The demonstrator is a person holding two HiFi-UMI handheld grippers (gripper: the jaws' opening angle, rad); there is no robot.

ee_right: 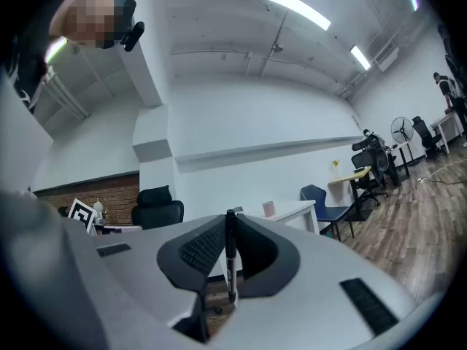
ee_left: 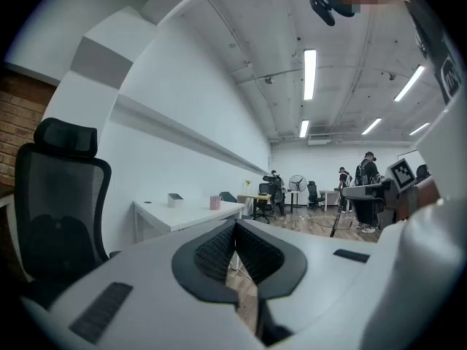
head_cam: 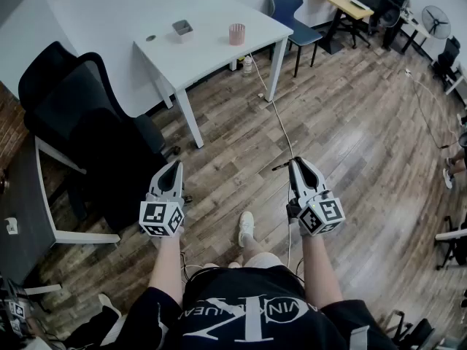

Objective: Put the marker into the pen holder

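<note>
L tongs: clenched, tips meet, empty.
R tongs: nearly shut, pads clamp marker.
Pen holder: on tabletop, toward right edge, well apart from tongs.

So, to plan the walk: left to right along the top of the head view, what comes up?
On the table a dark disc, grey box, pink pen holder; then blue chair, yellow desk, fan.

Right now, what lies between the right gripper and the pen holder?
In the head view: wood floor with a cable along it, then the white table bearing the pen holder.
</note>
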